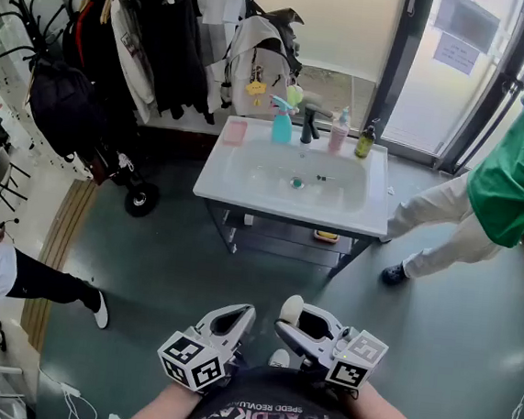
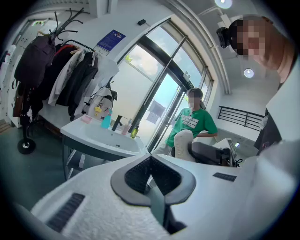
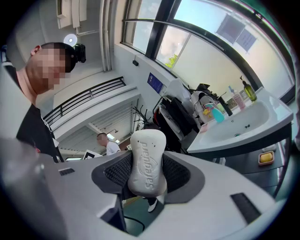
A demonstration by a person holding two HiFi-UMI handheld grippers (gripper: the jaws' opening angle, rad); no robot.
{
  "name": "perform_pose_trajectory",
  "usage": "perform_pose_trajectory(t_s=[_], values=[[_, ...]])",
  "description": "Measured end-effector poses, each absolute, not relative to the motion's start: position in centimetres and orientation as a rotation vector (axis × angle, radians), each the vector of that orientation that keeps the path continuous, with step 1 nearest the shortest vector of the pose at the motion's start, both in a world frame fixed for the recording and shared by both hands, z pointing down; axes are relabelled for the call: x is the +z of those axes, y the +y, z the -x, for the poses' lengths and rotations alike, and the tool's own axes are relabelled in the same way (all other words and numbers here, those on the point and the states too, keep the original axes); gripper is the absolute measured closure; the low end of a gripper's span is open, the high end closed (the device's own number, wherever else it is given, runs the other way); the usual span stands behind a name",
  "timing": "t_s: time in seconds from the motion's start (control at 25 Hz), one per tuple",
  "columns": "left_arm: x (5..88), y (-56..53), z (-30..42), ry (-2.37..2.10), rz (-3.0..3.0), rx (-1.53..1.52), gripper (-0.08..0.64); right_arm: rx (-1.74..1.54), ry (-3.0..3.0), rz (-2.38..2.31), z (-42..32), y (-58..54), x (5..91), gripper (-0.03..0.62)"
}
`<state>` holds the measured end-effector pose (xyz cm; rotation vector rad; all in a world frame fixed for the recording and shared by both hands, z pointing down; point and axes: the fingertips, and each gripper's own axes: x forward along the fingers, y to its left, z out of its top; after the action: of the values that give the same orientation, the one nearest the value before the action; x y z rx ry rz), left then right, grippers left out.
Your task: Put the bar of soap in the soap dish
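A white bar of soap stands upright between the black pads of my right gripper, which is shut on it. In the head view the soap shows at the tip of the right gripper, low in the picture and well short of the white sink. A pink soap dish lies on the sink's back left corner; the left gripper view also shows the dish. My left gripper is beside the right one, shut with nothing in it, its pads meeting.
By the black tap stand a blue spray bottle, a pink bottle and a dark green bottle. A person in a green shirt stands right of the sink. A coat rack fills the left.
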<state>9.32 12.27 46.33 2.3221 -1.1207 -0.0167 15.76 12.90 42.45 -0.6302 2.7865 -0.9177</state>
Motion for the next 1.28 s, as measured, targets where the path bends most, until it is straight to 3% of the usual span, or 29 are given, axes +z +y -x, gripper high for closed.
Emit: perform_pose_trajectory(t_s=[1.28], values=[[46.15,12.45,-9.01,-1.131,-2.335,-0.006,0.551,-0.932,2.774,0.636,-15.81,12.84,42.44,0.394]])
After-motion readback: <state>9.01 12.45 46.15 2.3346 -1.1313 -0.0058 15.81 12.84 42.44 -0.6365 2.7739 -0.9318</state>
